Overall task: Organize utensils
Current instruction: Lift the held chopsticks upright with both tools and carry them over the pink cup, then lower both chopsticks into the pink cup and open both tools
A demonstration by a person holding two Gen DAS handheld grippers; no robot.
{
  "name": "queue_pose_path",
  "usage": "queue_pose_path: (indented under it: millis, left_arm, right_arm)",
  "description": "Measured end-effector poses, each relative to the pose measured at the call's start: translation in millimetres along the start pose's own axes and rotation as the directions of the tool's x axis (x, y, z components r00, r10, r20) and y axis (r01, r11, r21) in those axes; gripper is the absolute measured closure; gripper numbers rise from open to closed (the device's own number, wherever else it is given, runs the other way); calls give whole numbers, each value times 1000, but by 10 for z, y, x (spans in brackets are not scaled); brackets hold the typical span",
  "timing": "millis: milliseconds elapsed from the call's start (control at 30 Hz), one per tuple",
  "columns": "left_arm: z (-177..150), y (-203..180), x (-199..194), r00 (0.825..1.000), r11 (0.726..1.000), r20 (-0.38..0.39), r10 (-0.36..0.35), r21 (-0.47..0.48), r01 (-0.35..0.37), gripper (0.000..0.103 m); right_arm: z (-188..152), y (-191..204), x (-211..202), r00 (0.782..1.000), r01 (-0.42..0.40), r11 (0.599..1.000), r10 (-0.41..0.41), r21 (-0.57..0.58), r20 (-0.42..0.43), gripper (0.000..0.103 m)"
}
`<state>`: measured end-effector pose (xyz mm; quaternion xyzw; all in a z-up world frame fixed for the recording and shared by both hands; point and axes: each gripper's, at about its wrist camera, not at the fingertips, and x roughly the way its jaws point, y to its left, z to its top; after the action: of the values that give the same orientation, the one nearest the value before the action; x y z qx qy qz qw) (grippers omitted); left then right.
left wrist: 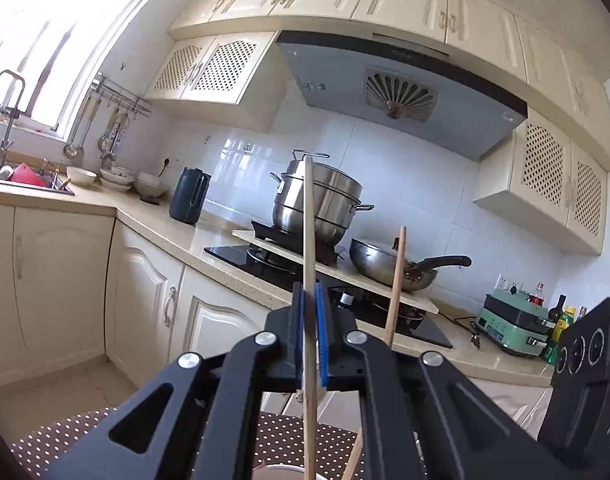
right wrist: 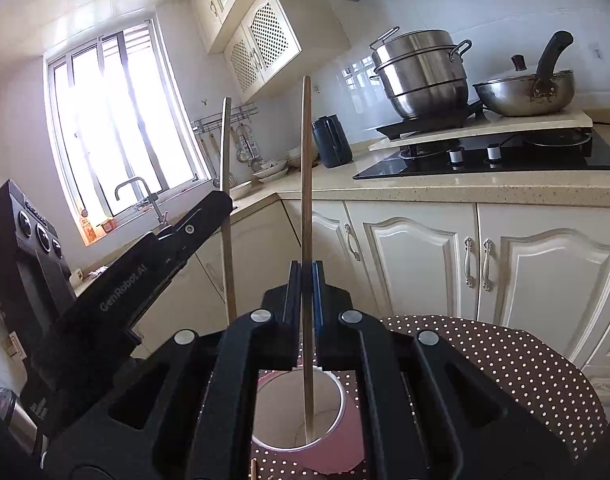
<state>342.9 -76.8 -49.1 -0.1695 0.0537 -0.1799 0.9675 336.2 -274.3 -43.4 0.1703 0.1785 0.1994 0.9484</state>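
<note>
Pink cup [right wrist: 305,416] on the dotted table [right wrist: 505,364], one chopstick [right wrist: 306,240] dipping inside, clamped by right gripper [right wrist: 305,280]. Left gripper [left wrist: 309,312] clamped on another chopstick [left wrist: 309,240].

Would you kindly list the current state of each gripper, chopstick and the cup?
Left gripper: shut on a chopstick.
Left chopstick: upright, clamped between the pads.
Right gripper: shut on a chopstick.
Right chopstick: upright, lower end inside the cup.
Pink cup: open-topped, standing on the dotted cloth.
</note>
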Motion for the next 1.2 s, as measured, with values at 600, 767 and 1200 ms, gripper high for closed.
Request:
queue_pose_path:
  millis: [600, 767, 1200]
  left_arm:
    - [-372, 103, 66, 994, 998, -96, 47, 42, -43, 97]
    - [-459, 142, -13, 989, 997, -134, 59, 50, -53, 97]
    - [-567, 119, -248, 974, 995, -217, 67, 90, -48, 97]
  right_arm:
    - [-217, -59, -24, 1000, -10, 1000, 11, 25, -19, 97]
    - [-295, -49, -57, 999, -7, 999, 8, 37, -32, 97]
    - [-442, 27, -94, 996, 27, 999, -24, 36, -81, 97]
